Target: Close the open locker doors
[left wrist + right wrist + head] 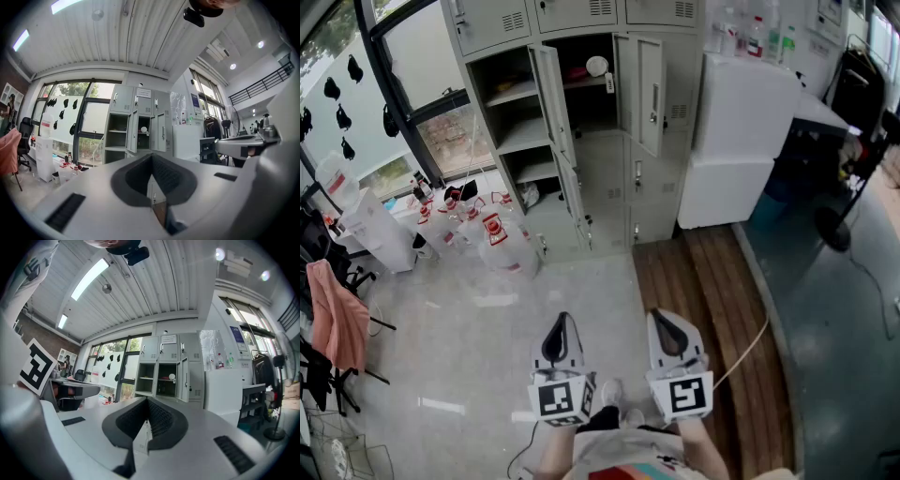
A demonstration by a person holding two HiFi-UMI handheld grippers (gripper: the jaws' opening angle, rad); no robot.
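Left gripper (562, 328) and right gripper (666, 328) sit side by side at 6 o'clock, level, both claws pressed together and pinching nothing. The locker (609, 178) stands well apart at 12 o'clock, with three doors open: upper door (551, 98), lower door (571, 187), right door (649, 94).

I've got bare tile floor (487, 319) from near up to the lockers (609, 178). Far left, jugs (492, 239) crowd the floor just beside the lower open door (572, 187). Far right, white cabinet (741, 141) stands just beside the lockers. The upper right door (649, 94) juts out toward me.
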